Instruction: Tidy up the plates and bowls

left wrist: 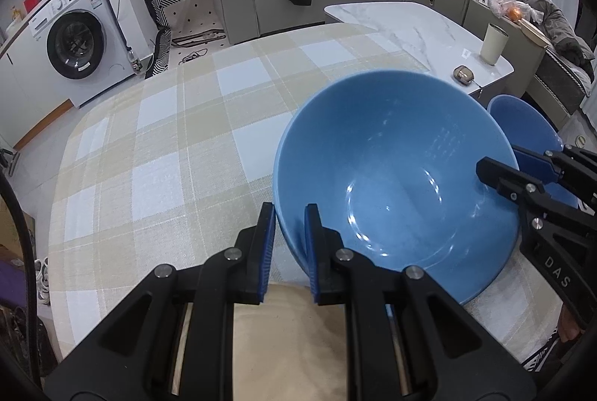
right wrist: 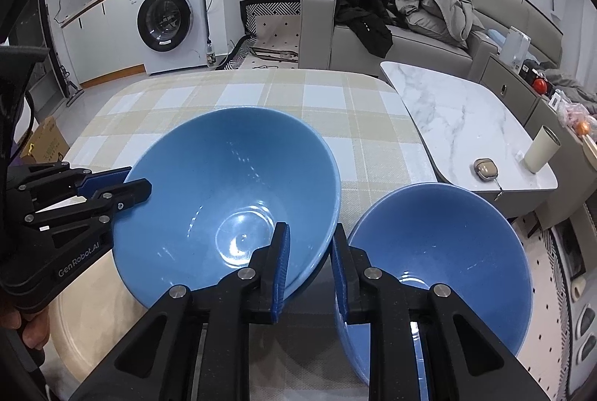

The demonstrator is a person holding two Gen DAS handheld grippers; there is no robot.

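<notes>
A large blue bowl (left wrist: pixel 395 184) is tilted above the checked tablecloth, held at both sides. My left gripper (left wrist: pixel 290 233) straddles its near-left rim, one pad outside and one inside. My right gripper (right wrist: pixel 309 259) straddles its right rim the same way; it also shows in the left wrist view (left wrist: pixel 500 166). The same bowl shows in the right wrist view (right wrist: pixel 227 203). A smaller blue bowl (right wrist: pixel 440 259) sits just right of it, also seen in the left wrist view (left wrist: pixel 526 125). A cream plate (right wrist: pixel 89 311) lies under the large bowl, also in the left wrist view (left wrist: pixel 291 345).
The checked tablecloth (left wrist: pixel 168 147) covers the table. A white marble side table (right wrist: pixel 459 121) on the right carries a cream cup (right wrist: pixel 541 149) and a small tan object (right wrist: pixel 485 169). A sofa with clothes and a washing machine stand beyond.
</notes>
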